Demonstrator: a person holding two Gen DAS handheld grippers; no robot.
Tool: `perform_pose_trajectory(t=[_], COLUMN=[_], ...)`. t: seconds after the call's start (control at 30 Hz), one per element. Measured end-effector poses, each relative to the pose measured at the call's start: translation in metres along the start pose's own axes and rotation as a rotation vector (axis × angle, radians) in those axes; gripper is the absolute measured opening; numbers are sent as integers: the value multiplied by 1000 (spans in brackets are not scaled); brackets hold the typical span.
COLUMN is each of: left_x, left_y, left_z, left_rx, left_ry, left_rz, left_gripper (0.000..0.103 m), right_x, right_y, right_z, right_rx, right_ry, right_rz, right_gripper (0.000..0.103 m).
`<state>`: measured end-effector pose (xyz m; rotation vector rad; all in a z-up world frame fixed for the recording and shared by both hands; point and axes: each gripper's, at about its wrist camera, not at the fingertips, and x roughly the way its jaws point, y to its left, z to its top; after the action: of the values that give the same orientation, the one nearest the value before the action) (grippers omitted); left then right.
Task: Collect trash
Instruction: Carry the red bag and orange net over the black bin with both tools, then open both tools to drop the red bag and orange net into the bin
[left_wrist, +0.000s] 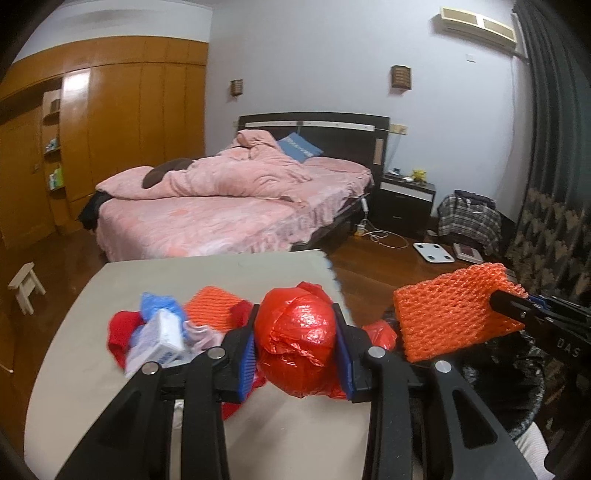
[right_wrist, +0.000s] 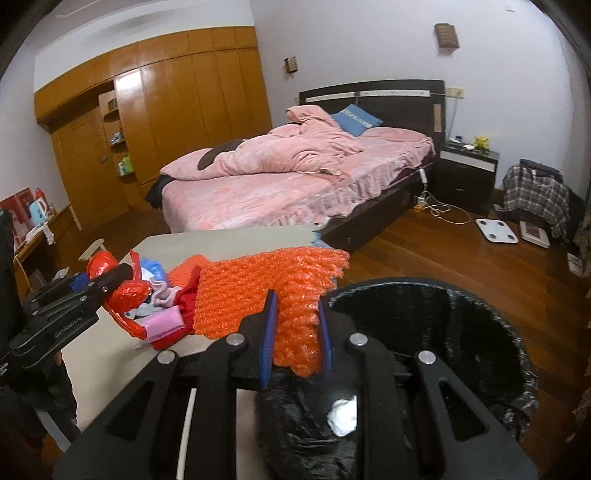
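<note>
My left gripper (left_wrist: 295, 343) is shut on a crumpled red plastic bag (left_wrist: 295, 339) just above the beige table (left_wrist: 207, 273); it also shows in the right wrist view (right_wrist: 122, 284). My right gripper (right_wrist: 295, 332) is shut on an orange foam net (right_wrist: 266, 291) held over the rim of a black-lined trash bin (right_wrist: 436, 332); the net shows in the left wrist view (left_wrist: 454, 310). A white crumpled wad (right_wrist: 343, 417) lies in the bin. More trash lies on the table: a second orange net (left_wrist: 214, 306), blue plastic (left_wrist: 159, 302), a white packet (left_wrist: 166, 336), red pieces.
A bed with pink bedding (left_wrist: 229, 192) stands behind the table. A wooden wardrobe (left_wrist: 110, 129) lines the left wall. A nightstand (left_wrist: 402, 199), a white scale (left_wrist: 434, 253) and a plaid bag (left_wrist: 469, 218) sit on the wooden floor at right.
</note>
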<state>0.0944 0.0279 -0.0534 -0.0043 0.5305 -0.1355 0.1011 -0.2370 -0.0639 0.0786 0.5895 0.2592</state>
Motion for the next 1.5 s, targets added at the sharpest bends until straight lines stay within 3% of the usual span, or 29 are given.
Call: perform_pose_trajectory(t=[0.77,1.5], left_x=[20,60], left_y=[-108,-172], left_z=[7,-8], left_rx=[115,183], left_ry=[-1,58], left_rz=[-193,-306], left_gripper=[36,36], right_x=[-41,-46], right_y=[-96,-139], right_z=[-18,-45], right_rx=[102,143], right_ry=[-34,13], right_rz=[-184,-283], right_gripper=[20,21])
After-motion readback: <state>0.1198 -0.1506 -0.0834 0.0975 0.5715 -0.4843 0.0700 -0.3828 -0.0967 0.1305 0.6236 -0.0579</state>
